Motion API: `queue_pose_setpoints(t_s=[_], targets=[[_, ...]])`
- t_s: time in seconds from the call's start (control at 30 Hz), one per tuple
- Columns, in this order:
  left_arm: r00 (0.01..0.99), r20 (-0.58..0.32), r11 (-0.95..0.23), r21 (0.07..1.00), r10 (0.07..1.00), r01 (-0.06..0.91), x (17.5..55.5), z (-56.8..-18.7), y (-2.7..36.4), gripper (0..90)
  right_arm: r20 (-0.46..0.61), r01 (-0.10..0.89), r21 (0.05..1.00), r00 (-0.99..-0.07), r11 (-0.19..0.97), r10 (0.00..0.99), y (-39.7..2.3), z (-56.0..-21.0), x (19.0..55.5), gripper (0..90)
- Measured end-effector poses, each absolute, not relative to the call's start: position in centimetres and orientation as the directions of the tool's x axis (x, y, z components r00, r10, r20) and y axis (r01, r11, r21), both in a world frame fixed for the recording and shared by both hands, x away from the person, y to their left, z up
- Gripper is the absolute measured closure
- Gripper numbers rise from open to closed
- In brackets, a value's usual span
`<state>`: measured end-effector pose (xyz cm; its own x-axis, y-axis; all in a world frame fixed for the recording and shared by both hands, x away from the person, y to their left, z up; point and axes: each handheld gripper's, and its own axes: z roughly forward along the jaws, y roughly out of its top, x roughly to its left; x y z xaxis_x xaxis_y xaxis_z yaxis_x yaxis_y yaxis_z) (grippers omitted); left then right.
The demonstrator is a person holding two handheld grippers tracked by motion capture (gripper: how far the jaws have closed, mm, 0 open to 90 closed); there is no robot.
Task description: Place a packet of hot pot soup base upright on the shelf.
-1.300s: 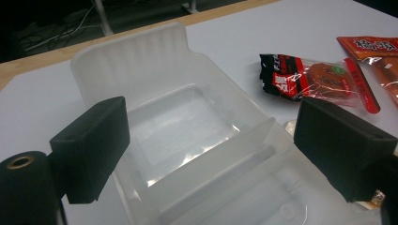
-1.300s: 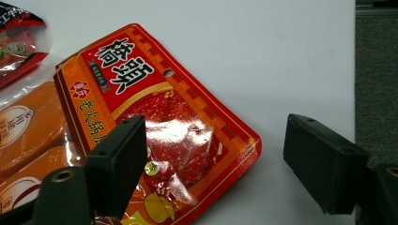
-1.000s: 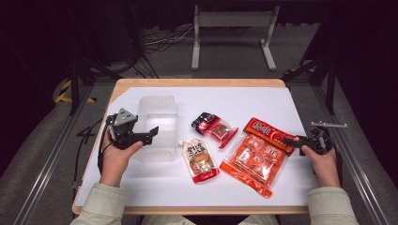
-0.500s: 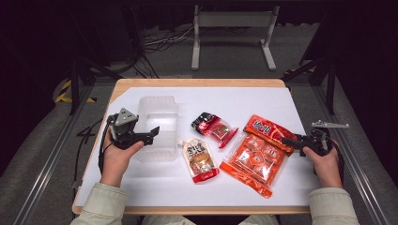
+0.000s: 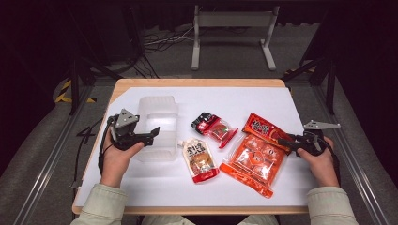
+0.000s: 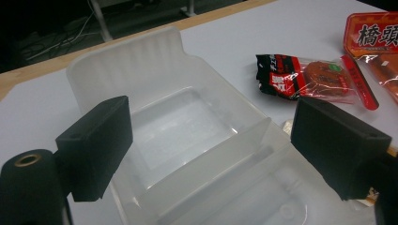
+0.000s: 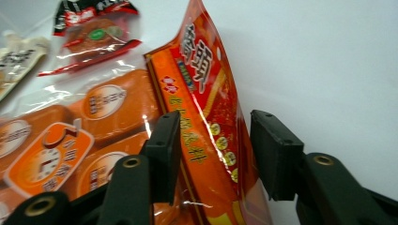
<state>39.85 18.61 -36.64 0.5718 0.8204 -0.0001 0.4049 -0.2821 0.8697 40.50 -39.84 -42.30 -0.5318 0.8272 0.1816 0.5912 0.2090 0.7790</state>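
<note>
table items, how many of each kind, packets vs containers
snack packets: 3 (big orange pack, small red pack, pouch)
clear plastic container: 1
grippers: 2 (left gripper, right gripper)
total: 6

sleeves: I see pale beige cuffs point(image 5: 107, 197)
grippers: my left gripper point(image 5: 154, 132) and right gripper point(image 5: 281, 141) are black, grey three-cornered plates on top
jaws: blocky, brass-ringed screw holes
cable: black, trailing left
</note>
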Motion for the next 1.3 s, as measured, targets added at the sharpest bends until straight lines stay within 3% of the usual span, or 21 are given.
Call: queue_pose_setpoints(t_s=[0.13, 0.33, 0.53, 0.7, 0.87, 0.97, 1.1, 1.2, 1.27, 1.3], targets=[[0.571, -0.003, -0.28, 0.87, 0.821, 0.407, 39.8, -36.6, 18.6, 14.6, 0.162, 0.592, 0.773, -0.533, 0.229, 0.831, -39.8, -42.7, 40.7, 64.4], [0.582, -0.005, -0.267, 0.885, 0.813, 0.381, 39.7, -36.6, 18.7, 18.6, 0.105, 0.599, 0.749, -0.528, 0.283, 0.843, -39.3, -43.5, 41.1, 68.8], [0.592, -0.011, -0.278, 0.876, 0.806, 0.395, 39.7, -36.6, 18.7, 23.6, 0.109, 0.606, 0.741, -0.533, 0.289, 0.839, -39.6, -43.4, 41.2, 89.6], [0.602, -0.02, -0.288, 0.865, 0.798, 0.411, 39.7, -36.7, 18.7, 28.8, 0.086, 0.606, 0.735, -0.526, 0.302, 0.846, -39.4, -42.9, 41.1, 90.0], [0.611, -0.05, -0.274, 0.863, 0.79, 0.424, 39.8, -36.9, 18.7, 27.7, 0.073, 0.587, 0.753, -0.521, 0.296, 0.85, -39.4, -42.0, 40.8, 90.0], [0.645, -0.092, -0.267, 0.86, 0.758, 0.436, 40.0, -37.0, 18.6, 34.0, 0.078, 0.577, 0.767, -0.519, 0.282, 0.851, -39.5, -40.9, 40.4, 90.0], [0.671, -0.097, -0.275, 0.862, 0.735, 0.425, 40.1, -37.1, 18.3, 34.1, 0.079, 0.558, 0.784, -0.523, 0.271, 0.849, -39.6, -39.7, 39.9, 90.0], [0.669, -0.111, -0.264, 0.862, 0.735, 0.432, 40.1, -37.2, 18.2, 27.9, 0.081, 0.544, 0.795, -0.531, 0.266, 0.844, -39.7, -38.7, 39.4, 90.0], [0.657, -0.158, -0.227, 0.858, 0.737, 0.461, 40.2, -37.3, 18.4, 25.1, 0.091, 0.537, 0.804, -0.537, 0.257, 0.839, -39.8, -38.0, 39.0, 90.0], [0.655, -0.226, -0.196, 0.84, 0.721, 0.506, 40.2, -37.4, 18.6, 27.6, 0.095, 0.54, 0.803, -0.534, 0.252, 0.84, -39.8, -37.6, 38.8, 90.0]])
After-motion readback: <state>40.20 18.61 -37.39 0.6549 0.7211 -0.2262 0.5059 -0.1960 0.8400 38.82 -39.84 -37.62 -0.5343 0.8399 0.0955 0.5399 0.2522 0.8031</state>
